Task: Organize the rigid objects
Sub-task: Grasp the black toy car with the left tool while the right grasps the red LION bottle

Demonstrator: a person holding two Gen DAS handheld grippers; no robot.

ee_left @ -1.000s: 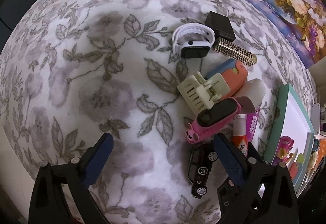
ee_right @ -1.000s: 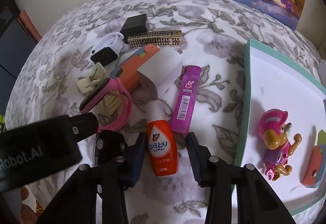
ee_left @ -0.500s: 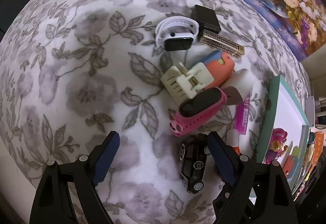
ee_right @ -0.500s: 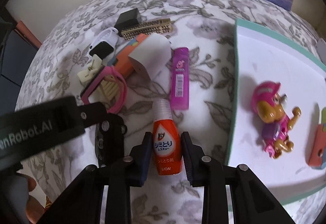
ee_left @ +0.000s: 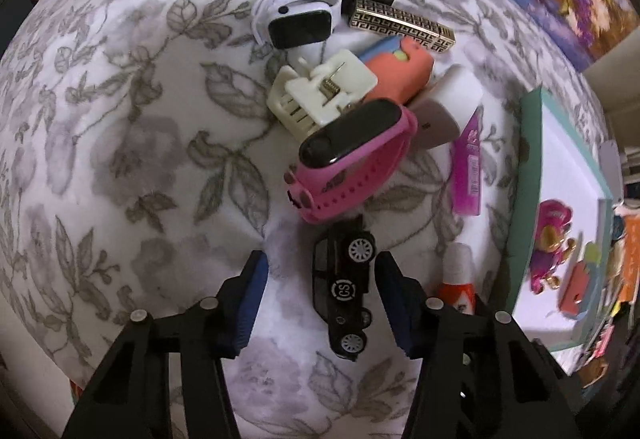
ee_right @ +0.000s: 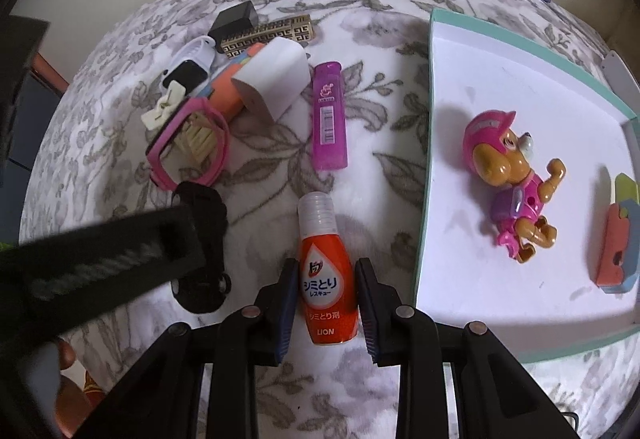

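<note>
My right gripper (ee_right: 326, 299) is shut on an orange stain-remover bottle (ee_right: 326, 279) with a clear cap, which lies on the floral cloth. My left gripper (ee_left: 320, 303) is open around a black toy car (ee_left: 344, 287); the car lies nearer the right finger and neither pad touches it. The car also shows in the right wrist view (ee_right: 204, 235), partly hidden by the left gripper's body. A pink smart band (ee_left: 352, 163), a cream hair claw (ee_left: 320, 95) and a white smartwatch (ee_left: 300, 19) lie just beyond the car.
A teal-rimmed white tray (ee_right: 424, 199) on the right holds a pink toy pup (ee_right: 508, 175) and an orange puzzle piece (ee_right: 612, 251). A magenta tube (ee_right: 329, 115), white charger (ee_right: 272, 83), gold patterned bar (ee_right: 268, 35) and black cube (ee_right: 234, 19) lie in the pile.
My left gripper moved forward and narrowed around the black car. My right gripper advanced and closed onto the orange bottle.
</note>
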